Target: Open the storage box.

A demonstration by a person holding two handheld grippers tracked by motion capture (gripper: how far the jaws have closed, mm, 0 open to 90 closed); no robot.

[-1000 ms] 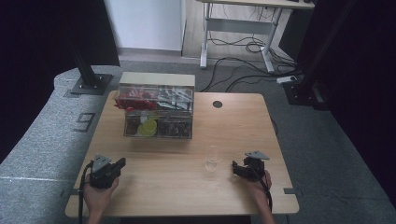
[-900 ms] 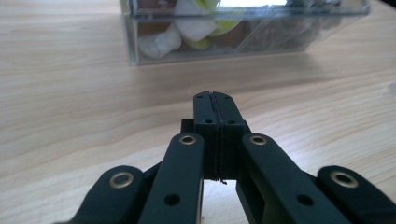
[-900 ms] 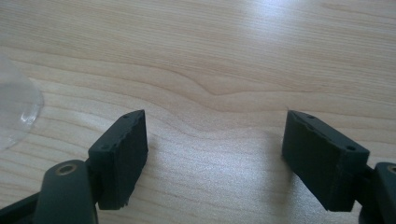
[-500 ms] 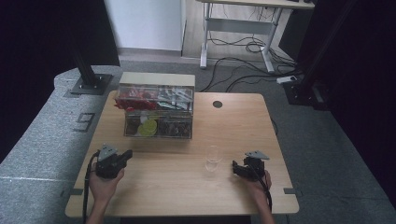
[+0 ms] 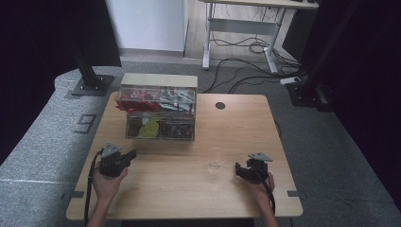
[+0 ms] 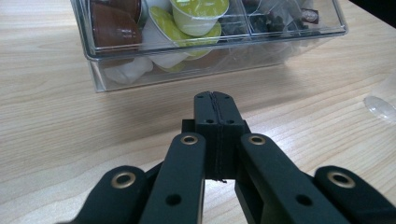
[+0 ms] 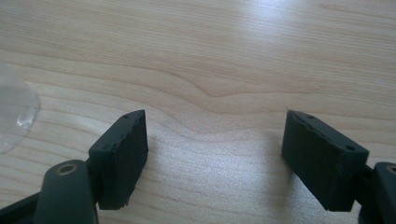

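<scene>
**2 grippers being held low over the wooden surface, 1 clenched, 1 released**

The left gripper is being held by the person's left hand near the front left of the wooden surface. In the left gripper view its jaws are being pressed flat together, with nothing between them, and the left gripper is being aimed at the clear plastic organiser box, which is lying just ahead of the jaw tips without being touched.

The organiser box is being seen in the high view toward the back left of the surface, divided into compartments. Red packets are being kept in a rear compartment. In the near compartment, green-lidded capsules and brown capsules are being stored together, and dark packets are lying in the neighbouring compartment.

The right gripper is being held by the right hand near the front right of the surface. In the right gripper view its jaws are being kept wide apart, and the right gripper is being held empty over bare wood.

A clear glass is standing upright between the 2 grippers, just beside the right one and apart from it. Its rim is being glimpsed at the left edge of the right gripper view.
</scene>
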